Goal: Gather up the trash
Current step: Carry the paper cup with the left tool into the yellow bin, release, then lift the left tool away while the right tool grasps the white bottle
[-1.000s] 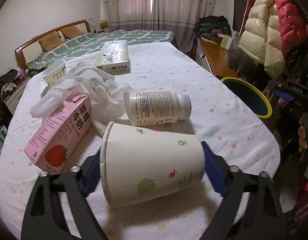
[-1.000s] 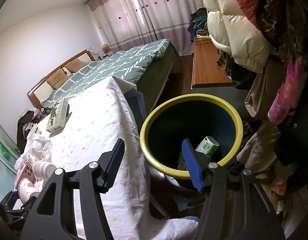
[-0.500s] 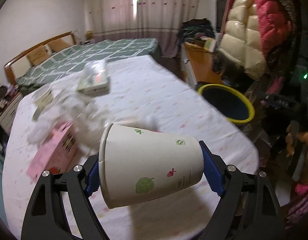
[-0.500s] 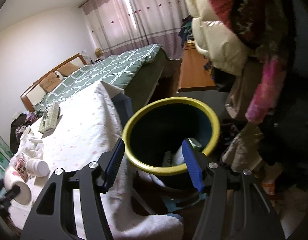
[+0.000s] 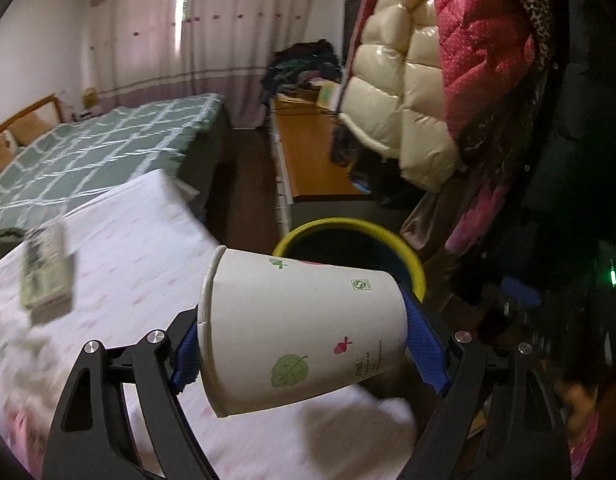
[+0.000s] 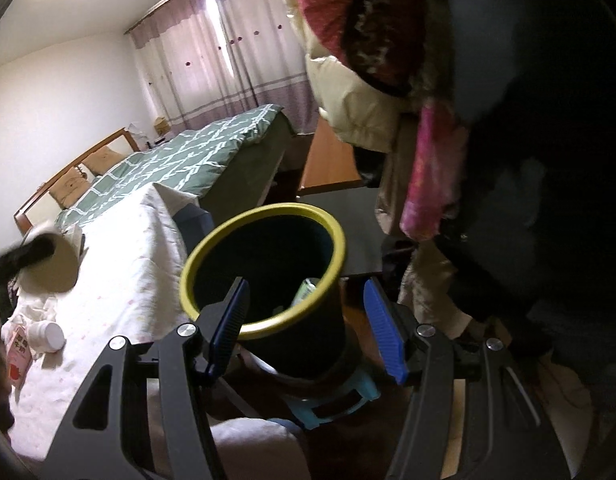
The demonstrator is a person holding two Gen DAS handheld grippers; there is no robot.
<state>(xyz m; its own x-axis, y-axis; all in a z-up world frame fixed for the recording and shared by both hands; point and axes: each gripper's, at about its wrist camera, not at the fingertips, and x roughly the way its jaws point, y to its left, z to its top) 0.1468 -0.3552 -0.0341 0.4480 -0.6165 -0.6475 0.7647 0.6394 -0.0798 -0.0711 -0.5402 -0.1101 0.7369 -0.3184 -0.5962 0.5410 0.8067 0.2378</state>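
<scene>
The left gripper (image 5: 304,354) was clamped on a white paper cup (image 5: 302,330) printed with a green leaf, its blue pads pressing the cup's rim end and its base end so that the cup lay sideways between them, clear of the table. The cup hung above the near corner of the table with the floral cloth (image 5: 140,248), and the yellow-rimmed trash bin (image 5: 350,225) stood just beyond it on the floor beside the table. The right gripper (image 6: 306,320) stood with its jaws apart and nothing between them, hovering over the near rim of the bin (image 6: 264,216). Inside the bin at least one green-and-white container (image 6: 306,290) already lay, so some of the collecting was evidently done. The cup was, by the look of it, on its way there but not yet dropped. Left on the table were a white plastic bottle (image 6: 48,334), a pink strawberry milk carton (image 6: 18,354), crumpled white tissue (image 6: 36,308) near them, and a green-and-white box (image 5: 46,274) further along, which may or may not count as trash. The task appeared roughly midway.
</scene>
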